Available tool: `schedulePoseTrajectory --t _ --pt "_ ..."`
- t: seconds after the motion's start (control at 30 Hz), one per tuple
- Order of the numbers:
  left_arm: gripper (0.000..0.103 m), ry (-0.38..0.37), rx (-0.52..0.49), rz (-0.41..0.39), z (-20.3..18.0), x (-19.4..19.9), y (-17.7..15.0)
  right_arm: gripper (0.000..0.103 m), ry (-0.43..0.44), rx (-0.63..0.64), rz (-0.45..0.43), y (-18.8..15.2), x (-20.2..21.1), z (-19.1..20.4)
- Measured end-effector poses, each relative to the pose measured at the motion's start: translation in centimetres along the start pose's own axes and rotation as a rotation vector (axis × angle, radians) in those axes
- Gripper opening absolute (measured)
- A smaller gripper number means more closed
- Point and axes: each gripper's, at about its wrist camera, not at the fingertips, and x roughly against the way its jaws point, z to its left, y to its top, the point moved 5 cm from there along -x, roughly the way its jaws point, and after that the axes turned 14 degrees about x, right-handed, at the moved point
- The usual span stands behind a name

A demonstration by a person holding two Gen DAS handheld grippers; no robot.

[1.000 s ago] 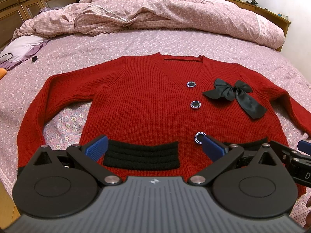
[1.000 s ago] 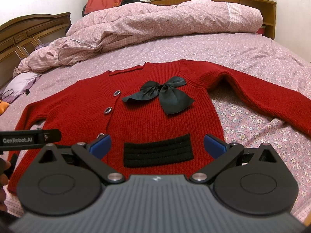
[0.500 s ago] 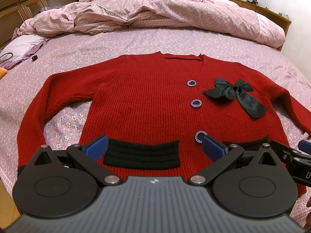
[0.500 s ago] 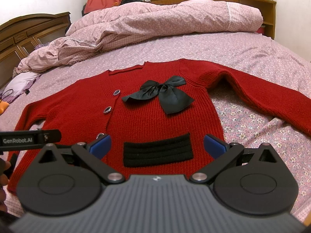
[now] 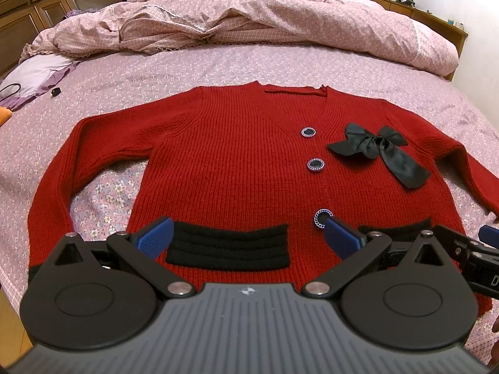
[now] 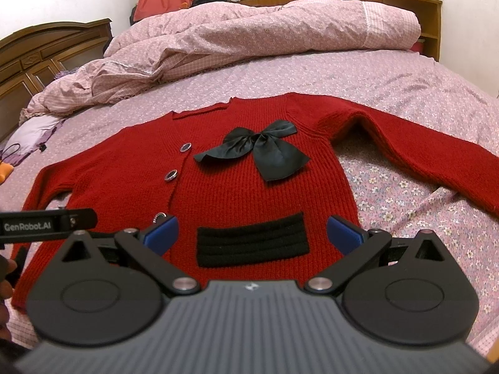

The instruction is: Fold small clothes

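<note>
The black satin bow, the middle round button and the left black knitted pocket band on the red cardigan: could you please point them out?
black satin bow (image 6: 260,146), right wrist view, on its knot.
middle round button (image 5: 315,164), left wrist view, on its dark centre.
left black knitted pocket band (image 5: 229,246), left wrist view, on its middle.

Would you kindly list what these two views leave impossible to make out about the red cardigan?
- Cardigan hem: both views, hidden behind the open left hand-held gripper and right hand-held gripper.
- Right pocket: left wrist view, mostly behind a finger.
- Right sleeve cuff: cut off by the frame edge in both views.
</note>
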Motion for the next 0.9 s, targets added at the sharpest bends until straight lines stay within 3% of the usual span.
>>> schedulePoseTrajectory --t 0.6,0.9 --pt "0.103 0.001 0.005 0.009 0.1 -0.1 -0.1 0.103 0.005 -0.02 0.015 0.3 -0.2 -0.1" --pt "0.103 0.011 0.017 0.048 0.2 -1.3 0.9 0.103 -0.004 -0.1 0.045 0.1 -0.9 -2.9"
